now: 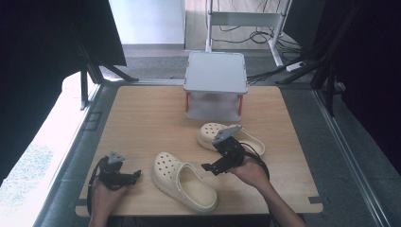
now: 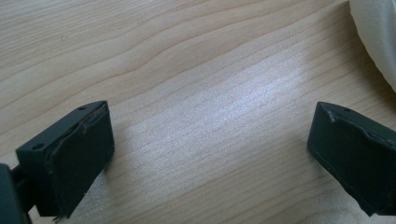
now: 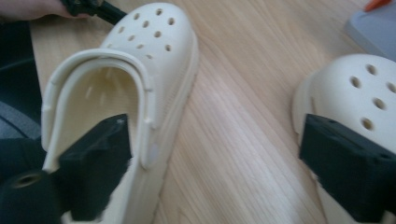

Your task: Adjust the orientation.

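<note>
**2 cream clogs on the tabletop, both tongs spread**

While the left tongs rest low near the tabletop's near left corner, their 2 black jaws stand wide apart over bare wood grain, pinching nothing. The near clog lies just beside them toward the middle of the near edge, toe pointing to the far left, heel toward the near edge. In the left gripper view a sliver of its cream side shows at the upper right.

The right tongs hover between the 2 shoes, jaws spread and gripping nothing. In the right gripper view one jaw stands in front of the near clog's heel strap and the other in front of the far clog. That far clog sits near the tabletop's centre, right of the near one.

A grey stand with orange legs occupies the middle of the far edge. No brand, label or writing can be read on the shoes, the stand or the tongs.
</note>
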`<action>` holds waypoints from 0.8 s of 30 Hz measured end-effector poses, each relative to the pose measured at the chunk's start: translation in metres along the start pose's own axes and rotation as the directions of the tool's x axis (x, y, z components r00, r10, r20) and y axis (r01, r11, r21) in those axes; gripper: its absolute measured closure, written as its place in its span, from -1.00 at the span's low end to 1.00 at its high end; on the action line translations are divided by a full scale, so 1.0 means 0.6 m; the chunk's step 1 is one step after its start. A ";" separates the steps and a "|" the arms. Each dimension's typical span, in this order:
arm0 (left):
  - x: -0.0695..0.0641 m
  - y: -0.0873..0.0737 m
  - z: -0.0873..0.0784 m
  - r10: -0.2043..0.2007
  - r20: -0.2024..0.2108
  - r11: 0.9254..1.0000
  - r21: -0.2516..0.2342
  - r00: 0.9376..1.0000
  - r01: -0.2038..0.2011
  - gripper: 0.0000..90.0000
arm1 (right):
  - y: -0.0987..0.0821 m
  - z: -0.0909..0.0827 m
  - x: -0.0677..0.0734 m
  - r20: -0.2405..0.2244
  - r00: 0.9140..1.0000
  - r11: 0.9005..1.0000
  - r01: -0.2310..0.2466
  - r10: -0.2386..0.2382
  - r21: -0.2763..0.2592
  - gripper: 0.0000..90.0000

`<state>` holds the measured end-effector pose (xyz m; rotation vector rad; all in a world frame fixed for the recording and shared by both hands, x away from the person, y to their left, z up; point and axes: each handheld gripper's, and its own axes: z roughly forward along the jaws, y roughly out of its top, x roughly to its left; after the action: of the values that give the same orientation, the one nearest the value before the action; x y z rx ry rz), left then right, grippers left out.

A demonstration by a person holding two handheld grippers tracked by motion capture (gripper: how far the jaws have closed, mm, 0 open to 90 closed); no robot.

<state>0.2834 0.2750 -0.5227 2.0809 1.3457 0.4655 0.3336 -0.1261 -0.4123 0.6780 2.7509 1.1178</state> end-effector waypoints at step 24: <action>0.000 0.000 0.000 -0.003 -0.001 1.000 0.000 1.000 0.003 -0.99 | -0.071 -0.072 -0.108 0.182 0.977 0.994 -0.109 0.109 -0.011 -0.69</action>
<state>0.2836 0.2747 -0.5228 2.0785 1.3491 0.4655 0.3654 -0.2091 -0.4151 0.8941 2.5870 1.0198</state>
